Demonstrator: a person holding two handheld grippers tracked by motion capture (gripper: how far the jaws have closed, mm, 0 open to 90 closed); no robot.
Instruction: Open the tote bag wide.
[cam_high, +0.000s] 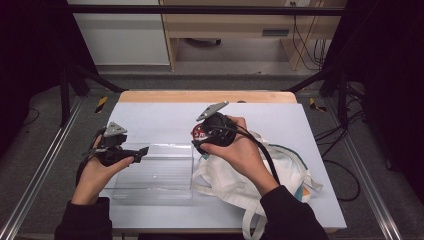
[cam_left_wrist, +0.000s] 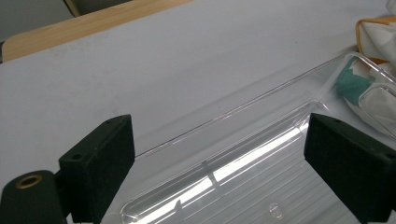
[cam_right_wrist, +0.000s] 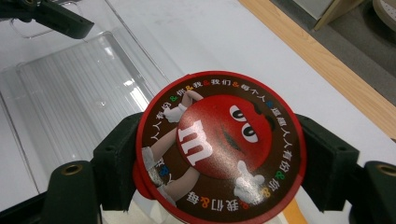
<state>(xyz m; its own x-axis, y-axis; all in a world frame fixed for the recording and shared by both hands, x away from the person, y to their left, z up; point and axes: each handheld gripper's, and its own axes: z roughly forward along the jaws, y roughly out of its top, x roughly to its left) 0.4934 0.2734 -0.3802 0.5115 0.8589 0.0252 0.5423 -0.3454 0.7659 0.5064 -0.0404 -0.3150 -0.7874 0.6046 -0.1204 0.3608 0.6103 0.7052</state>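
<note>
My right gripper (cam_high: 198, 137) is shut on a round red candy container (cam_right_wrist: 222, 147) whose lid shows a red cartoon candy figure and a white "m". The jaws clamp its two sides. In the high view the container (cam_high: 198, 133) hangs just above the right edge of a clear plastic tray (cam_high: 152, 175). My left gripper (cam_high: 141, 152) is open, its jaws wide apart above the tray's left part (cam_left_wrist: 261, 154), with nothing between them. The left gripper's jaw (cam_right_wrist: 60, 21) shows at the top left of the right gripper view.
A white cloth bag (cam_high: 280, 170) with long handles lies crumpled under my right hand, right of the tray; its corner with a teal patch (cam_left_wrist: 352, 81) shows through the tray wall. A white sheet (cam_high: 165, 120) covers the table, with a wooden edge (cam_high: 205, 96) at the far side.
</note>
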